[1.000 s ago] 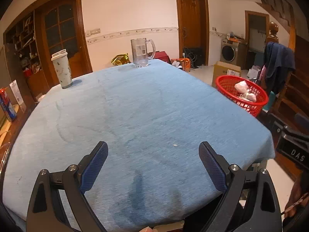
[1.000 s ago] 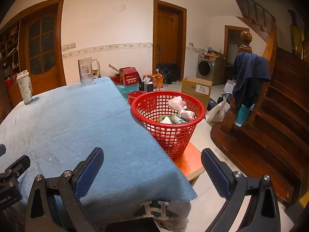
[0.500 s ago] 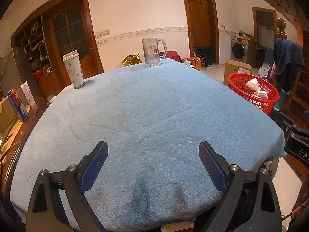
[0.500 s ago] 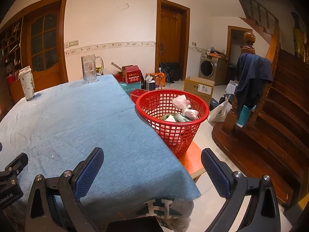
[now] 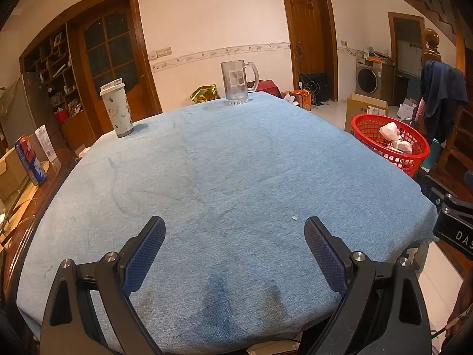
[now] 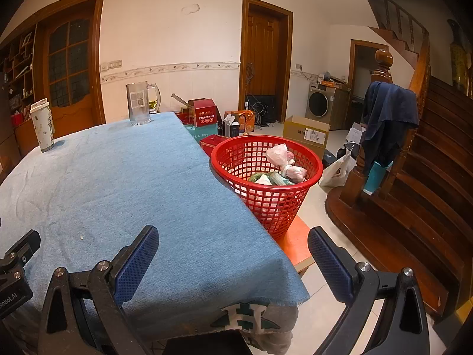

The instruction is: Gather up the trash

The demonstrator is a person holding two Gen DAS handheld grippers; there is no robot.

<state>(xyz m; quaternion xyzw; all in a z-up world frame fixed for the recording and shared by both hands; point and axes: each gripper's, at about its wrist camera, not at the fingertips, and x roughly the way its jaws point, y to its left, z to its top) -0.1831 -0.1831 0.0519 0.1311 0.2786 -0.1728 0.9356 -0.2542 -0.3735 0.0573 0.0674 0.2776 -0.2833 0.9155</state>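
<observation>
Left wrist view: my left tongs (image 5: 233, 236) spread wide, empty, over blue tabletop (image 5: 236, 162). Right tongs (image 6: 233, 248) also wide, nothing held. Only trash left looks like tiny pale scrap (image 5: 294, 217) just ahead of right pad; light, flat, likely slippery, so pinch straight down at its edges. Further off: red basket (image 6: 267, 207) beside tabletop, bagged trash inside. Far edge: tumbler (image 5: 116, 107), glass mug (image 5: 236, 82).
</observation>
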